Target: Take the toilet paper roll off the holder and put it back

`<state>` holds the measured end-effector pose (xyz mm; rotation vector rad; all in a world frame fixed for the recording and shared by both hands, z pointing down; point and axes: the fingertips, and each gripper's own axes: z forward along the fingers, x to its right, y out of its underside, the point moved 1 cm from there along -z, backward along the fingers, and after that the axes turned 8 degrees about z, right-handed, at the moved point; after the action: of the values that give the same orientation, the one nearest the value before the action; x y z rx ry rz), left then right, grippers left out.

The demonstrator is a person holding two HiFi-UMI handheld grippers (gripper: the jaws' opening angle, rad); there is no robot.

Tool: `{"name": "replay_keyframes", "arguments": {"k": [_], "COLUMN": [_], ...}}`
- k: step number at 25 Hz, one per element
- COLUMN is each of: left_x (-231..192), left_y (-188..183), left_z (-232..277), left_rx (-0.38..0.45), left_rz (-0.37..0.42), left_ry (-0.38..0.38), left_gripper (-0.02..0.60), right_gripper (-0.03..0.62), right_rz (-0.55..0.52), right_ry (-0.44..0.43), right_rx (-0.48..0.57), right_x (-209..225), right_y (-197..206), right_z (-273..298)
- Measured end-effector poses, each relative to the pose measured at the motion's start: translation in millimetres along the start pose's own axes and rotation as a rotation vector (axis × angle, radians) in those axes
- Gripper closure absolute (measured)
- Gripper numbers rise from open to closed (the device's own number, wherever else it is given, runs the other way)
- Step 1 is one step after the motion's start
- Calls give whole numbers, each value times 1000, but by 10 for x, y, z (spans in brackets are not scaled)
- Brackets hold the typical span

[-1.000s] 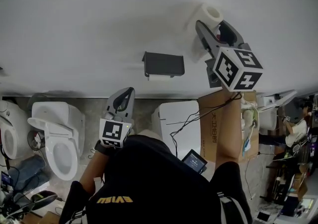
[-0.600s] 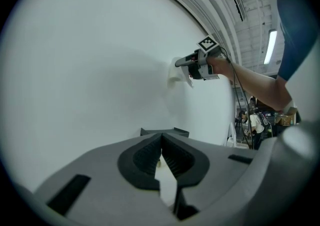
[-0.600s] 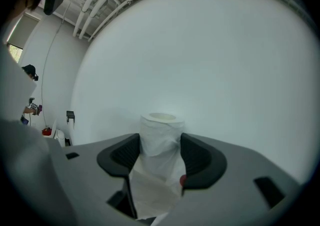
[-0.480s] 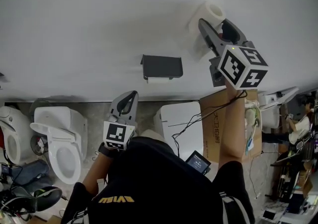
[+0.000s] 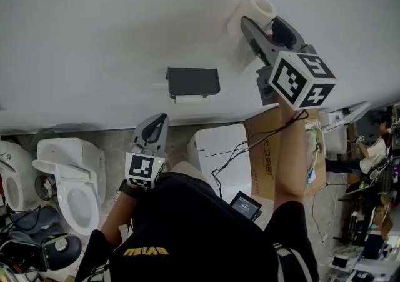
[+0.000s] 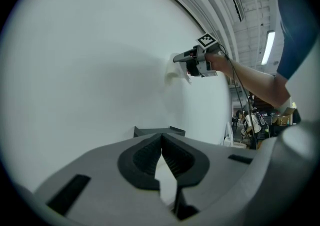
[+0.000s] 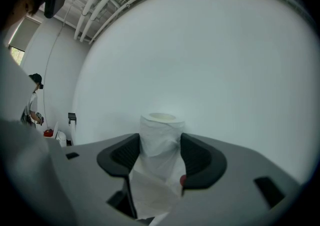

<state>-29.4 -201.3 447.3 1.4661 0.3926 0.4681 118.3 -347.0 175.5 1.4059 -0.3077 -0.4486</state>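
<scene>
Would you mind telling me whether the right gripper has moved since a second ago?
No; the right gripper, shut on the white toilet paper roll, stays above-right of the black wall holder.

The right arm [image 5: 289,162] was stretched out straight. The right gripper [image 5: 262,21] [image 7: 161,150] was up and to the right of the holder [image 5: 192,82], with its jaws clamped on the sides of the roll [image 5: 256,7] [image 7: 160,130]. The left arm [image 5: 115,224] was bent close to the body. The left gripper [image 5: 161,121] [image 6: 162,137] was below the holder and slightly left of it, pointing level, with its jaws together and nothing between them.
</scene>
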Motion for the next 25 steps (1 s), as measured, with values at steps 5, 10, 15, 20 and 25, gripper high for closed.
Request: {"name": "replay_keyframes", "arguments": {"k": [5,10,15,20,25], "left_x": [38,37,52,108,132], "left_y": [-25,-2,-1,-54,-48], "left_z": [69,128,138,163,149], "left_rx": [7,11,11,12,11], "left_rz": [6,4,5,0,3], "left_ry": [20,35,41,40,41], "left_gripper": [571,571,571,571,571], "right_gripper": [336,336,336,336,336], "right_rz": [1,-2,-5,-3,-1], "right_ry": [-6,5,11,6,-7], "right_rx": [6,11,7,3,4], "right_x": [-19,1,12,43,-30], "right_y": [-27,-12,-4,37,173], "right_z": [-10,-13,-32,-43,-14]}}
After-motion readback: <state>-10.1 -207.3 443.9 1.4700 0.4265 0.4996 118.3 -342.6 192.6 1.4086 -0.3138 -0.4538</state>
